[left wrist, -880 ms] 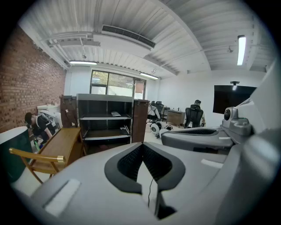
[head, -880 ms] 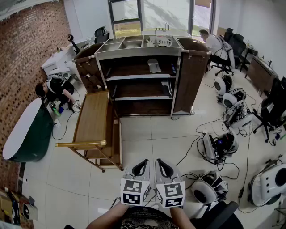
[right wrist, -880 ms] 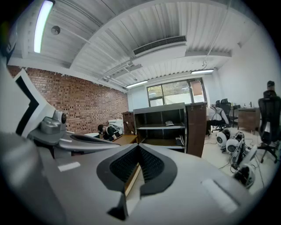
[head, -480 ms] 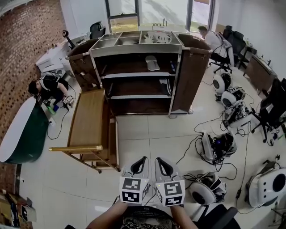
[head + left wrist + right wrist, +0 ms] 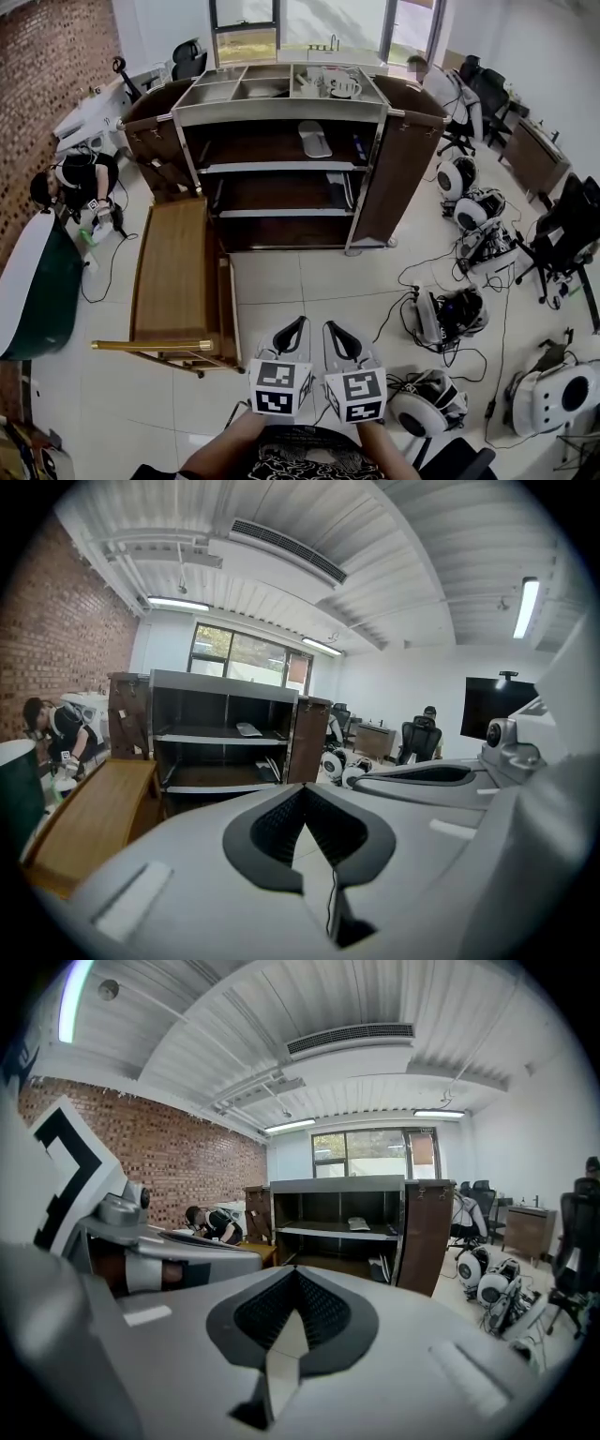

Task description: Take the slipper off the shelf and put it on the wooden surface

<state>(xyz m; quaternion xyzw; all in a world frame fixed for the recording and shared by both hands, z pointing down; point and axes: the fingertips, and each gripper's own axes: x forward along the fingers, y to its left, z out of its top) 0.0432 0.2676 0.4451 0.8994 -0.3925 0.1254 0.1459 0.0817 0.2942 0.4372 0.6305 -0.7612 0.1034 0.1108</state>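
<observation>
Fingers [image 5: 272, 829] of the left gripper [image 5: 298, 323] and right gripper [image 5: 330, 327] are pressed together, empty, side by side, well apart from the slipper [image 5: 315, 138] on the shelf [image 5: 281, 168].

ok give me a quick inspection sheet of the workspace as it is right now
surface: wooden surface beside the cabinet, nothing seen on it
job's things: slipper lies on the cabinet's upper shelf, untouched
clutter: white items in the cabinet's top tray; a pale thing on the middle shelf, unclear what
grippers: left gripper and right gripper side by side, far from the cabinet, fingers together, nothing between them
cables: black cables across the floor at right
surroundings: brick wall, white machines on the tiled floor, a crouching person, a seated person
</observation>
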